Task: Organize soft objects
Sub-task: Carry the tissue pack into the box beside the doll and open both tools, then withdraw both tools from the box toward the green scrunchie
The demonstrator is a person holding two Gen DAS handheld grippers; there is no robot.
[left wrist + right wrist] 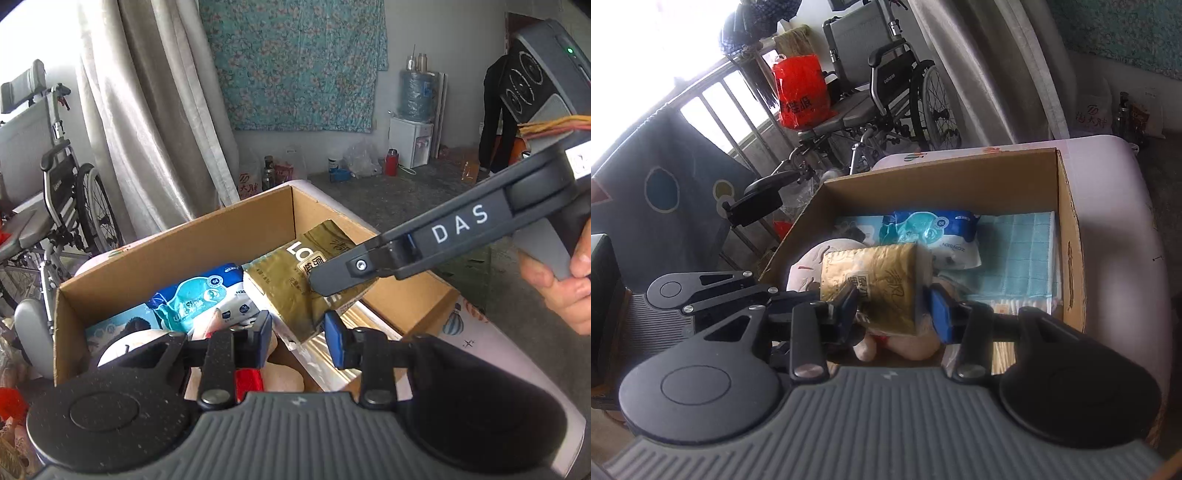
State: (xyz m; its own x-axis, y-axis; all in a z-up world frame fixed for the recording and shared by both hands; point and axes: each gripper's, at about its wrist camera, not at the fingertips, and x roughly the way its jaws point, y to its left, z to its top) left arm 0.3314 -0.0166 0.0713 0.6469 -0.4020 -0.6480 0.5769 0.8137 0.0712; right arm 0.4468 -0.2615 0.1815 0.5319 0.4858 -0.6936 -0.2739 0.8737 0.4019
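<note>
Both grippers pinch one gold tissue pack (877, 284), held up over the open cardboard box (1071, 258). Right gripper (894, 306) pads clamp the pack's two sides. Left gripper (297, 332) pads grip its lower corner, pack tilted. A hand (561, 280) holds the right gripper's handle. In the box: blue-white wipes pack (934, 232), light blue folded cloth (1019, 254), pale plush toy (908, 345) under the pack. Box sits on a pinkish padded surface (1115, 229). Wheelchair (886, 92) behind.
</note>
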